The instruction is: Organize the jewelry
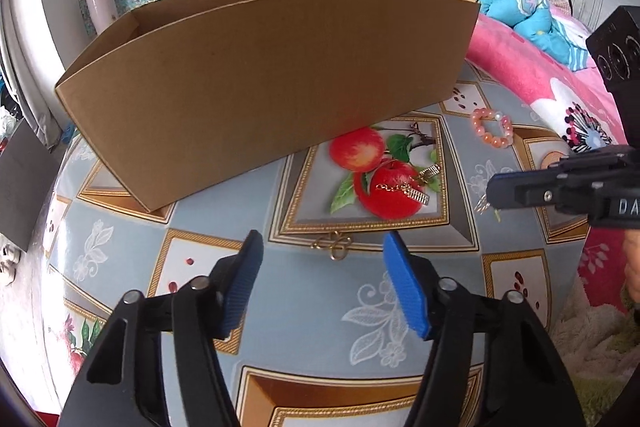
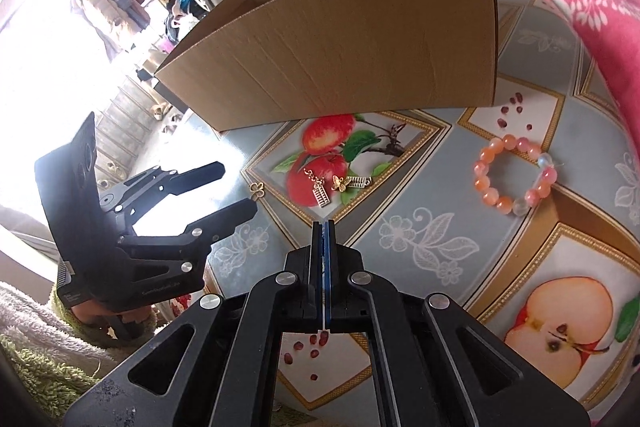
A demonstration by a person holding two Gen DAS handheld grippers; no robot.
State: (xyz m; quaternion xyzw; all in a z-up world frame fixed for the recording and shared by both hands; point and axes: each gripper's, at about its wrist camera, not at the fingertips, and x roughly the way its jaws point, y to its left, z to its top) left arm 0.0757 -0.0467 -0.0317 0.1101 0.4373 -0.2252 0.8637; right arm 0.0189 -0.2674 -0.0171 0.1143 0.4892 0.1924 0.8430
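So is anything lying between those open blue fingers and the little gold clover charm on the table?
Nothing visible. The left gripper stands open with the gold clover charm just ahead of its fingertips, only bare tablecloth between. The cardboard box lies farther back; the right gripper, shut, is off to the side.

Left tool (image 1: 322, 259), blue pads apart, above a small gold clover charm (image 1: 333, 242) on the fruit-patterned table (image 1: 304, 307); open brown cardboard box (image 1: 260, 75) beyond.

I count one cardboard box (image 2: 340, 39), one pink bead bracelet (image 2: 516, 181) at right of frame, one small gold knot charm (image 1: 332, 245), one gold chain piece (image 2: 338, 185) centre, and two grippers.
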